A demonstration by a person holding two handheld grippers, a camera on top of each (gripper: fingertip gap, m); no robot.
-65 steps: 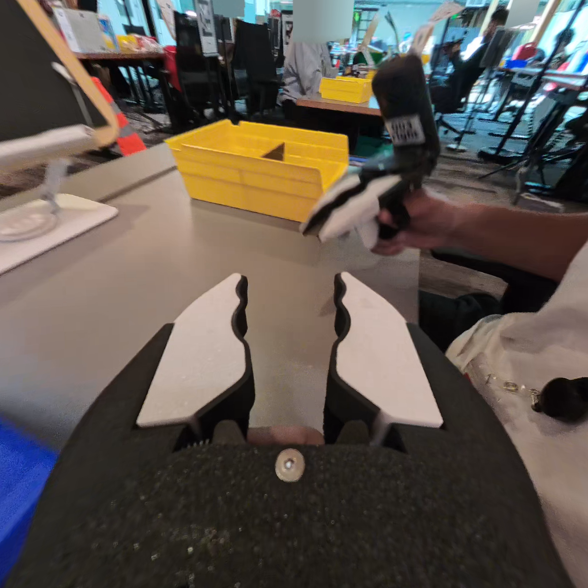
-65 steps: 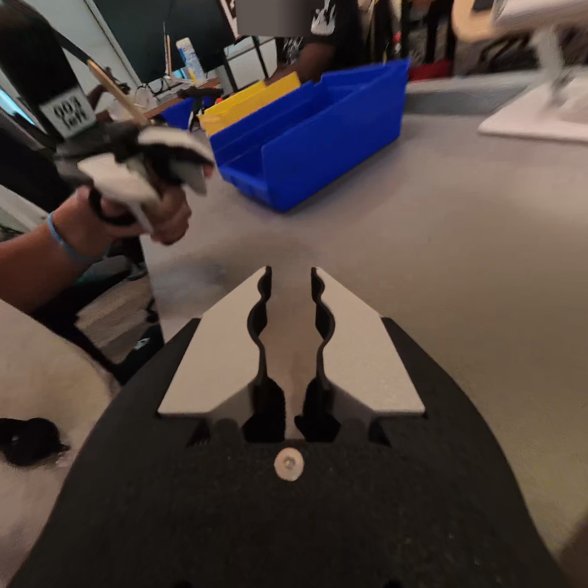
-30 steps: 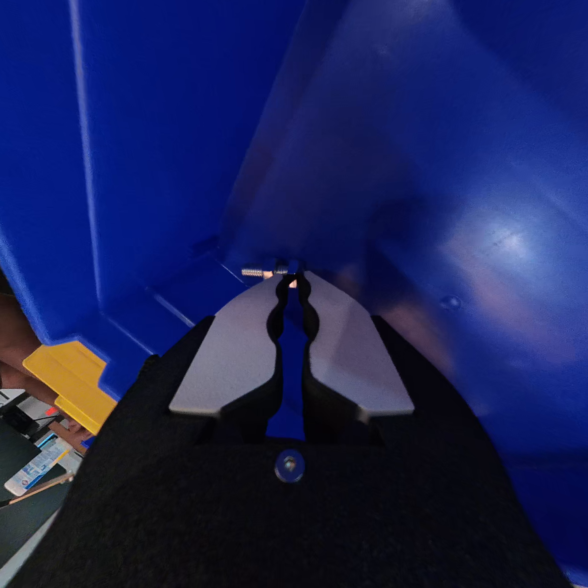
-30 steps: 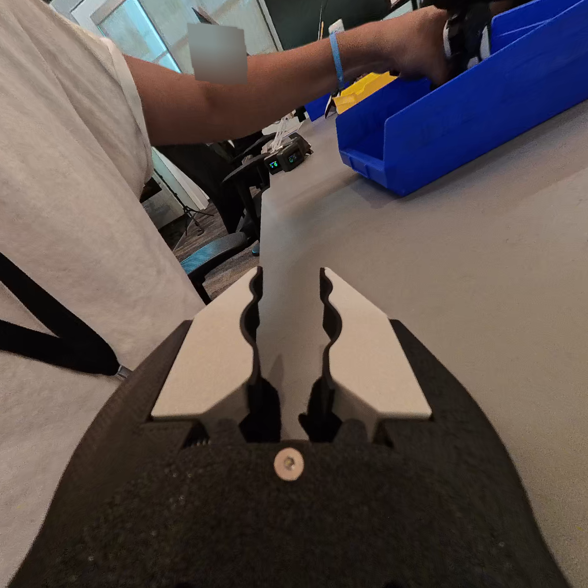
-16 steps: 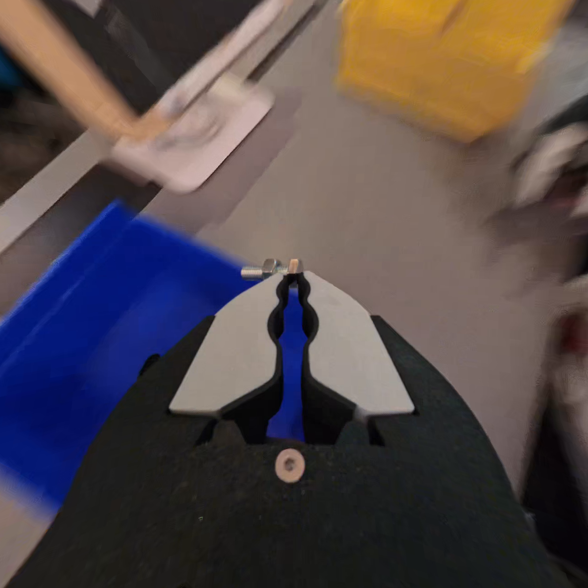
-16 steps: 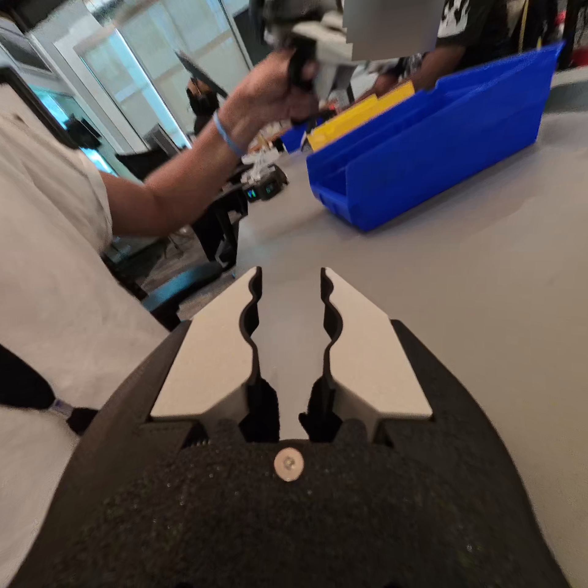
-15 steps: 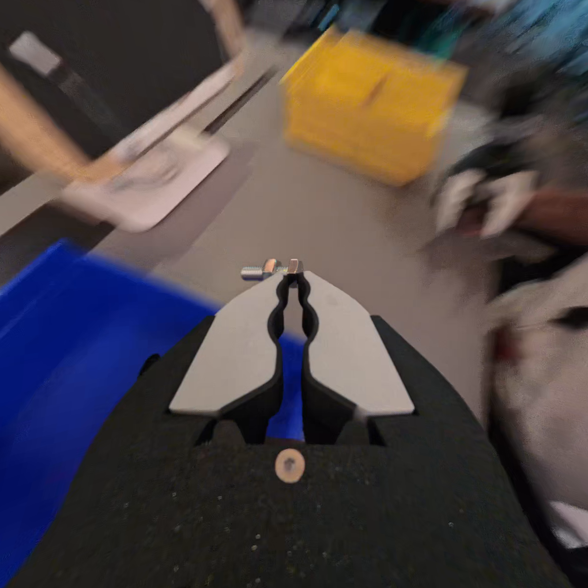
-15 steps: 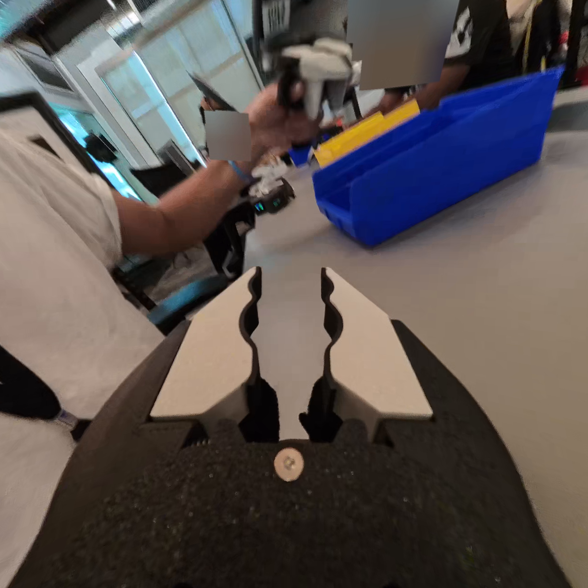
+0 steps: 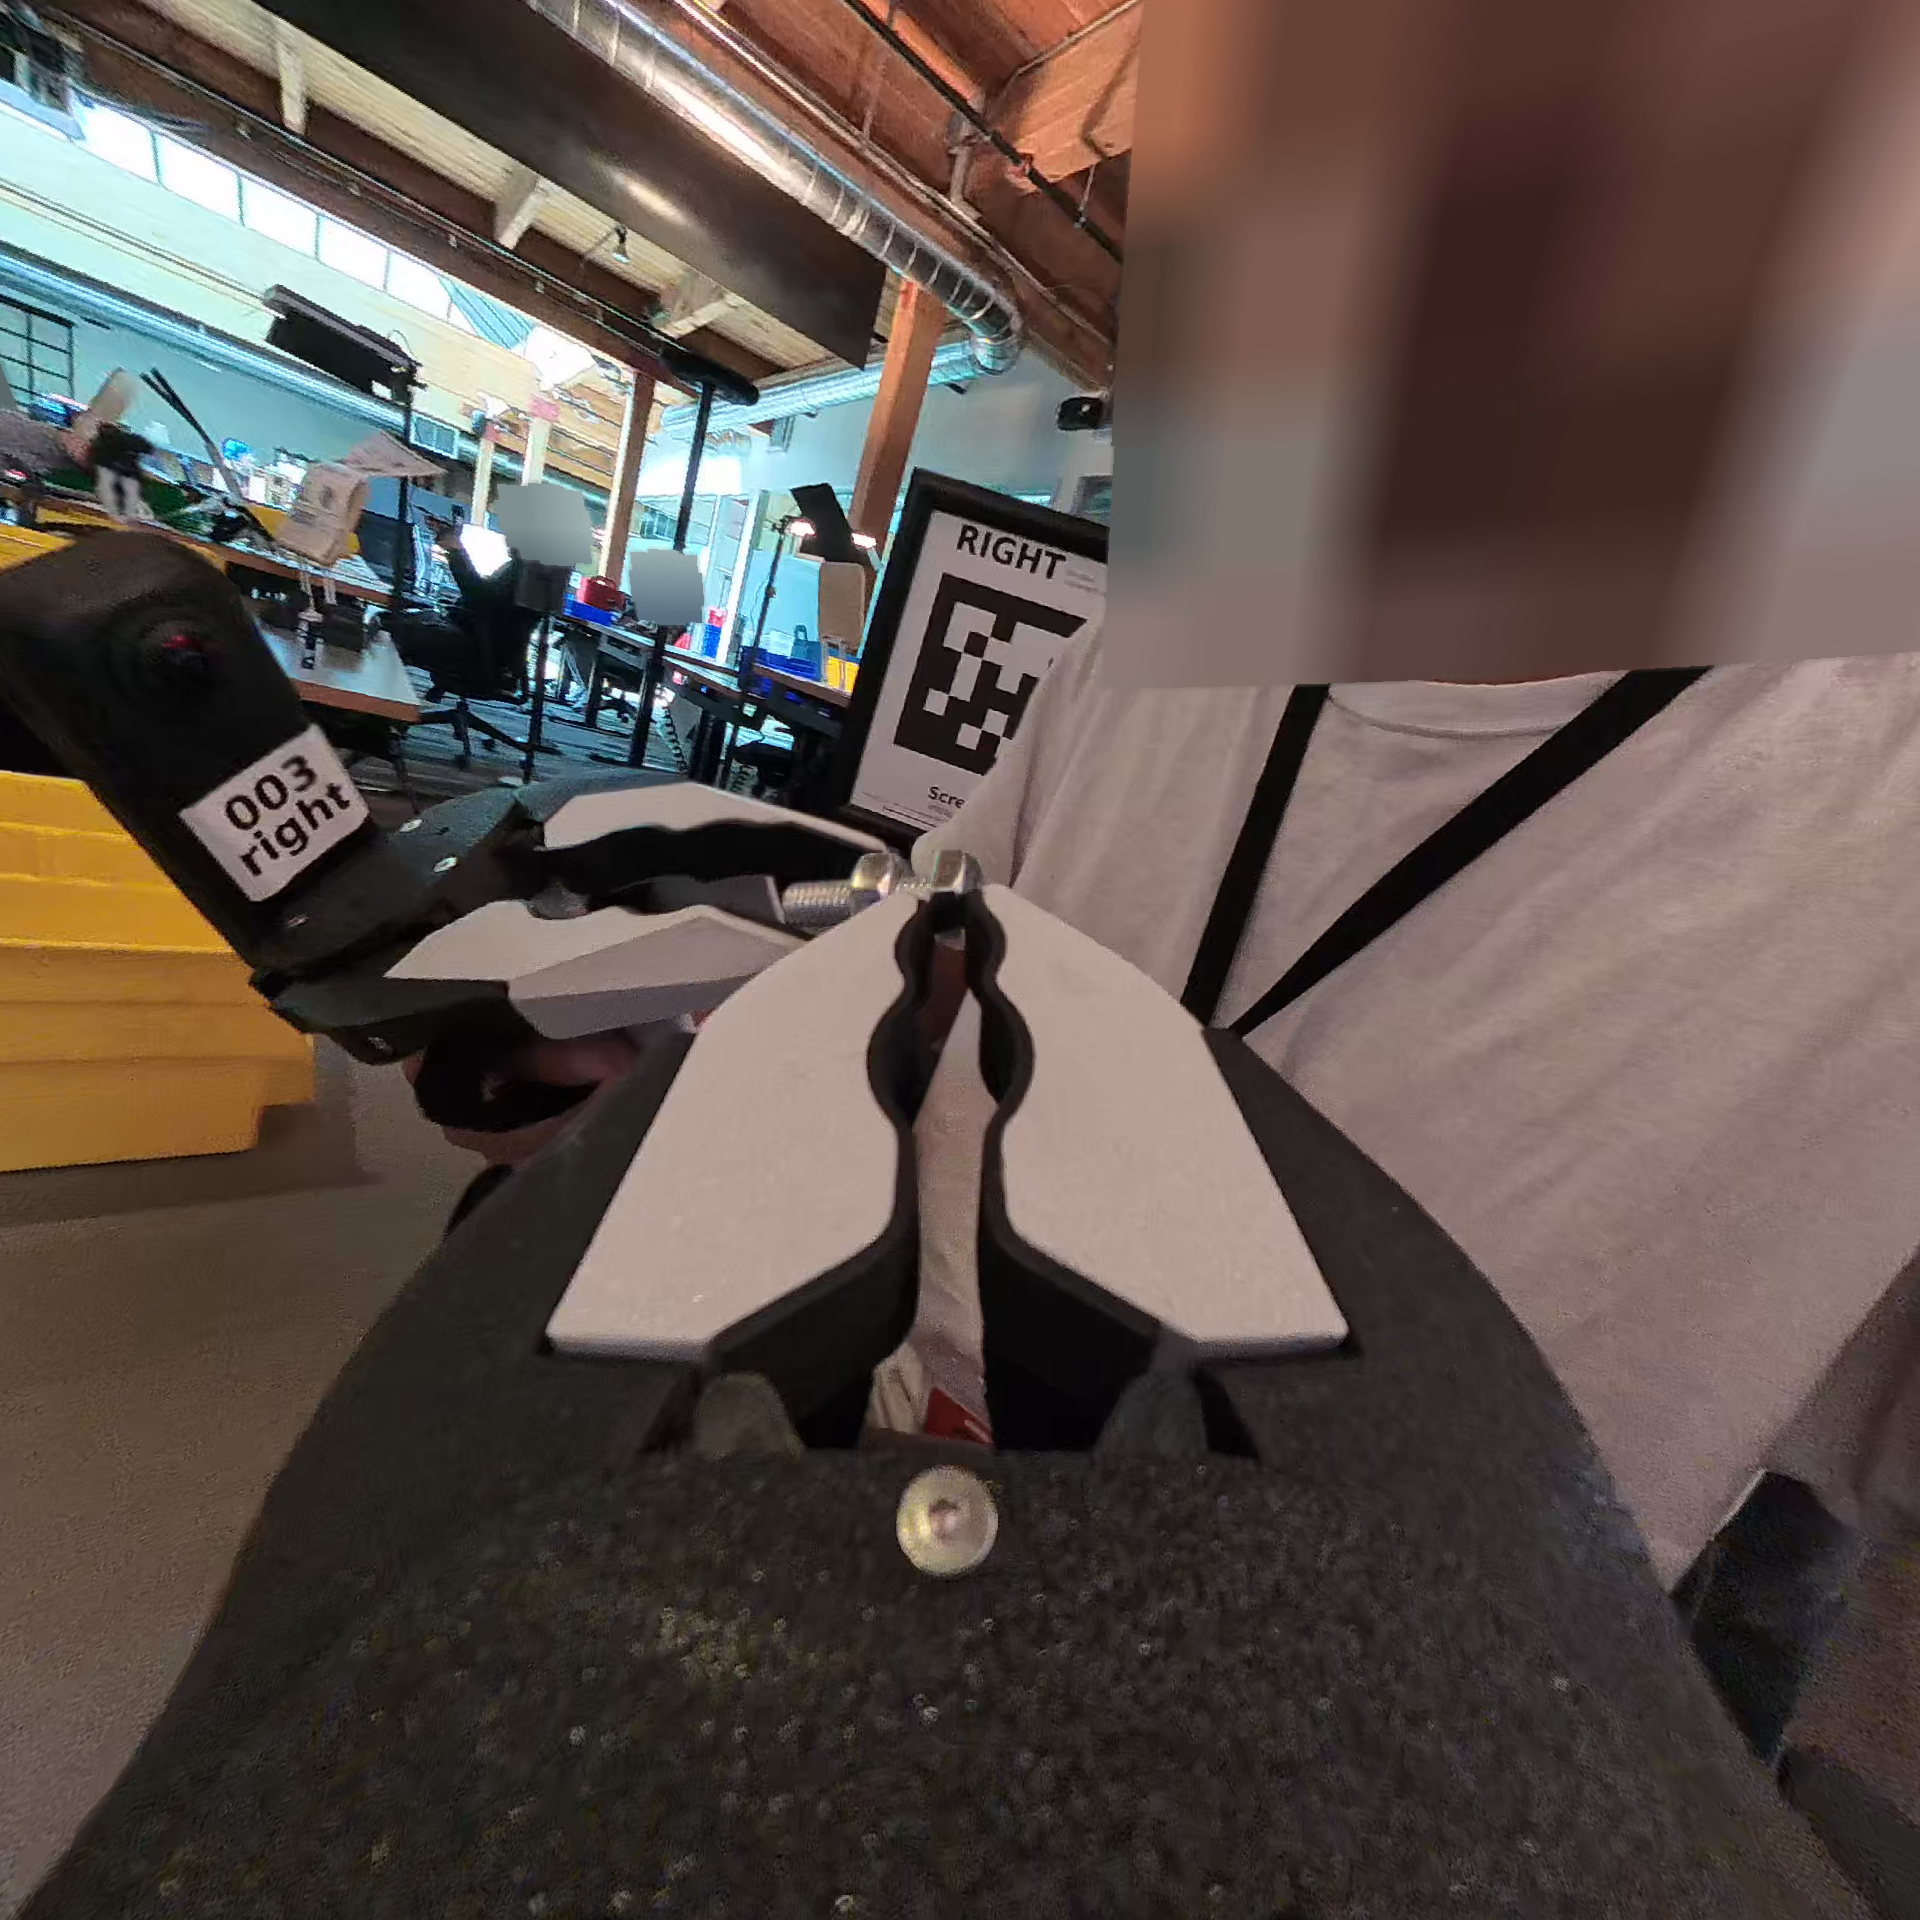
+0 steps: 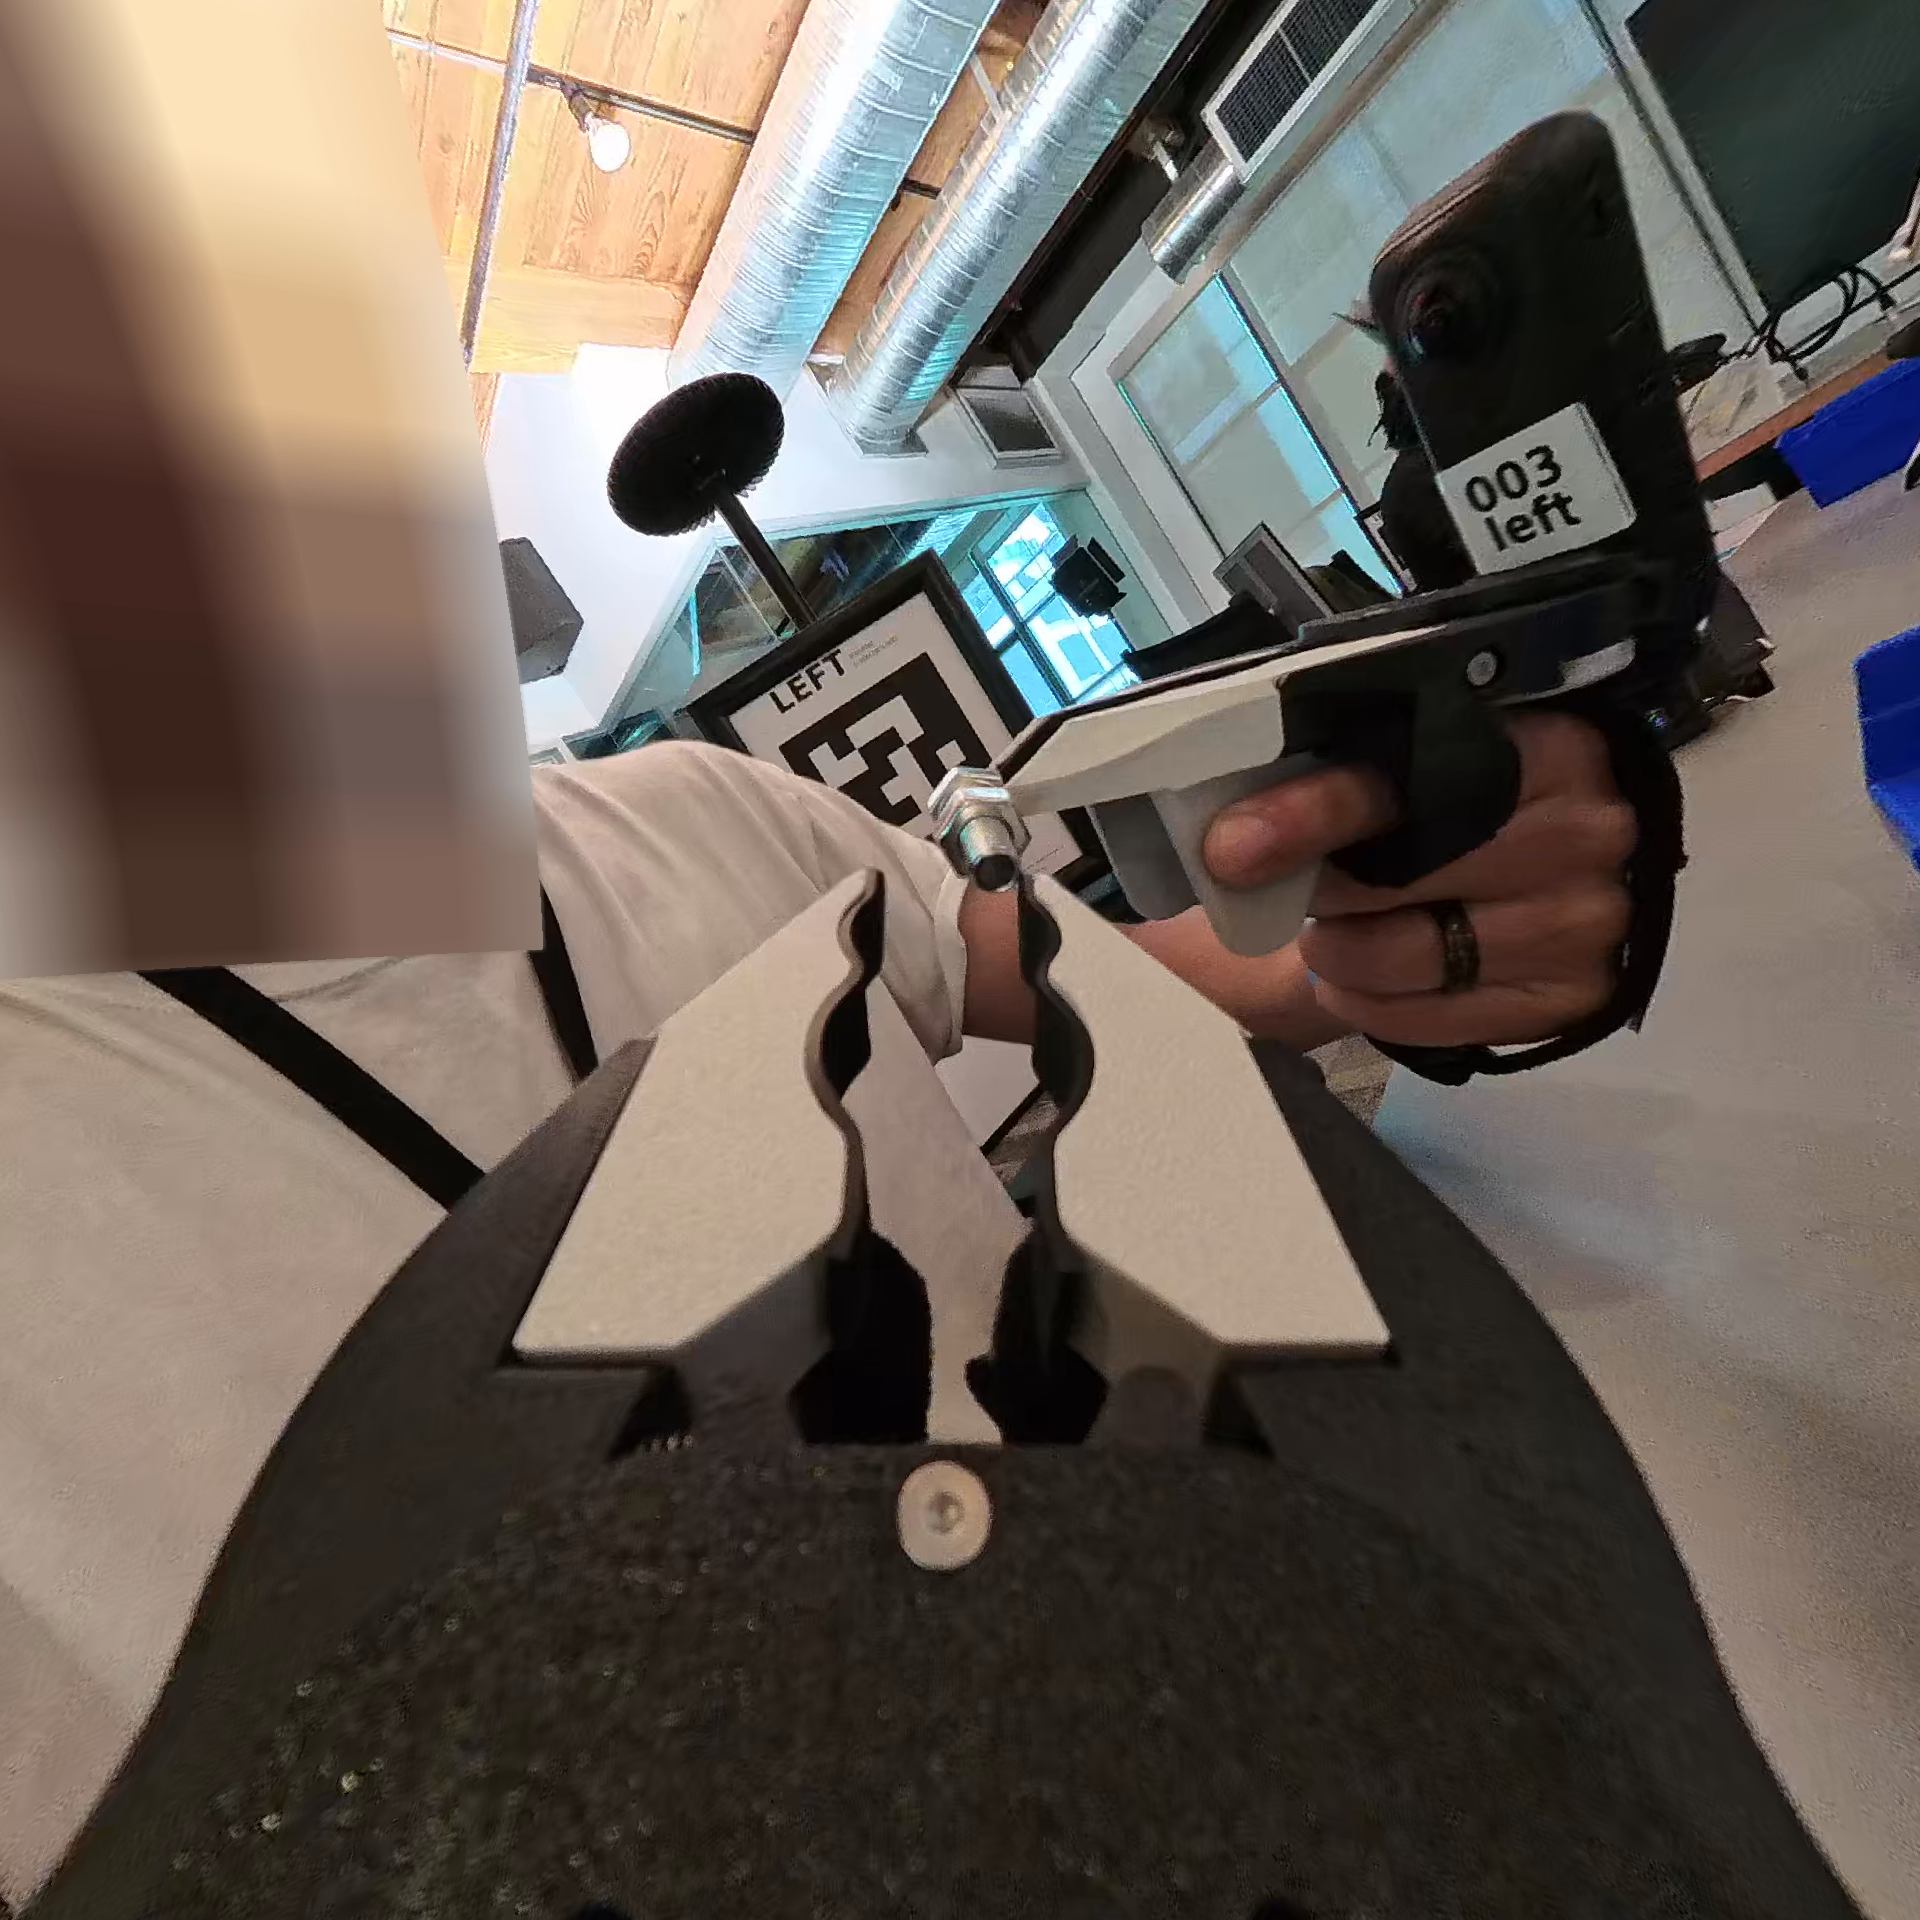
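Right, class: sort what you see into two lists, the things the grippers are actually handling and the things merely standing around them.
Handled:
- bolt with a nut on it, pinched at its head by the left gripper
- right gripper, open, tips at the bolt's threaded end

Standing around:
- yellow bin
- blue bin
- framed marker board
- grey table

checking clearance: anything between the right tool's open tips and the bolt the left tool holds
Nothing. In the right wrist view the bolt, pinched by the left tool, hangs just beyond the open right tool, only air between them.
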